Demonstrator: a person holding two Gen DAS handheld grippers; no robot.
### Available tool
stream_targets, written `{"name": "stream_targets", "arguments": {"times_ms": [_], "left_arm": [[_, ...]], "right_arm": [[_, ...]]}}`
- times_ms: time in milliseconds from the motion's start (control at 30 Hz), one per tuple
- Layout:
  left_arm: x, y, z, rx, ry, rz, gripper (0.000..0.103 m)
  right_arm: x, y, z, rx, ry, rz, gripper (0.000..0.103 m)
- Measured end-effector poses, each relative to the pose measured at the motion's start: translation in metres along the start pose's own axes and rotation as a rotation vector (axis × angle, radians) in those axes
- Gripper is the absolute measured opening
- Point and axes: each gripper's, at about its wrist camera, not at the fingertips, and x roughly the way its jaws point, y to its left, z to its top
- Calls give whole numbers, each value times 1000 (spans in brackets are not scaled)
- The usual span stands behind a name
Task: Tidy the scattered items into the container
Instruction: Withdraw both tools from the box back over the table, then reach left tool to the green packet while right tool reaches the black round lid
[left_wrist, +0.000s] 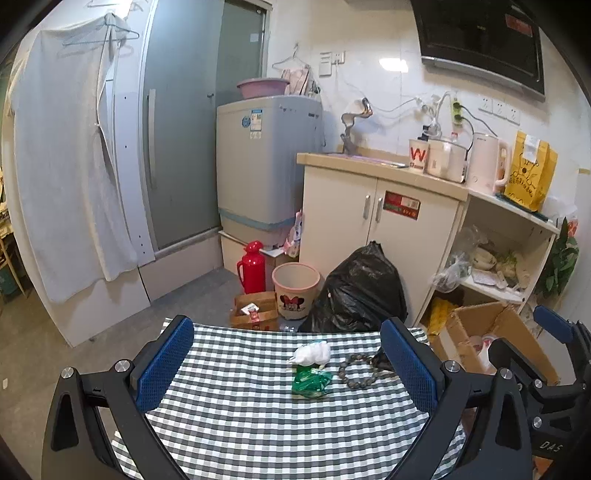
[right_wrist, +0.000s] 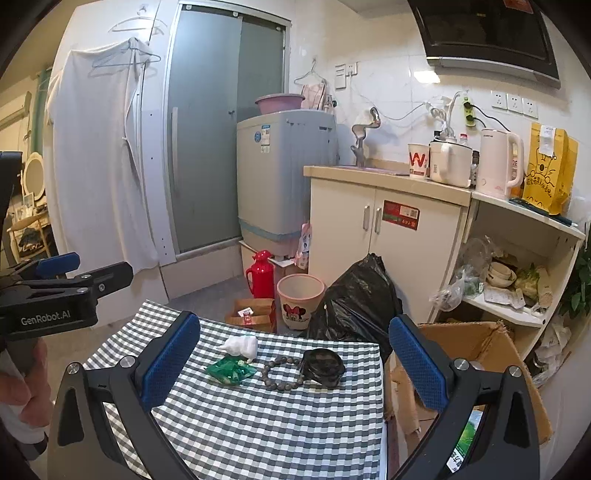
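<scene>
1. Left gripper (left_wrist: 288, 373): blue-padded fingers spread wide, nothing between them, held above the near part of the table.
2. Right gripper (right_wrist: 291, 365): fingers likewise spread wide and empty, to the right of the left gripper, over the table's right half.
3. Table (right_wrist: 258, 424): covered in a grey-and-white checked cloth; all loose items lie toward its far edge.
4. White crumpled wad (right_wrist: 240, 346): farthest left of the group, at the far edge of the cloth.
5. Green packet (right_wrist: 231, 371): just near of the white wad, touching or almost touching it.
6. Bead bracelet (right_wrist: 282, 373): dark round beads in a loop, right of the green packet.
7. Dark round tin (right_wrist: 324, 363): right of the bracelet, touching its loop, near the table's right edge.
8. Cardboard box (right_wrist: 480, 343): open, on the floor just right of the table.
9. Black rubbish bag (right_wrist: 358, 295): on the floor beyond the table, beside a pink bin (right_wrist: 300, 301).
</scene>
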Motion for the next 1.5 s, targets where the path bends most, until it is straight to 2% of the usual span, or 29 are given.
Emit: {"name": "stream_targets", "arguments": {"times_ms": [267,567,967,1067,1267,1500], "left_arm": [[31,1,-8,14,50,-2,103],[70,-2,-21,22,122,-14,103],[121,-5,-42,52,225,-29,103],[131,-7,-48,60,252,-37,103],[150,-9,-60,64,300,-50,103],[173,-12,-71,62,342,-68,103]], "right_arm": [[23,-1,-11,-14,29,-17,103],[50,-6,-26,-26,51,3,103],[100,-2,-48,-45,157,28,103],[113,-4,-55,-42,186,43,98],[139,-11,-69,-23,264,57,78],[162,-17,-76,-21,305,67,70]]}}
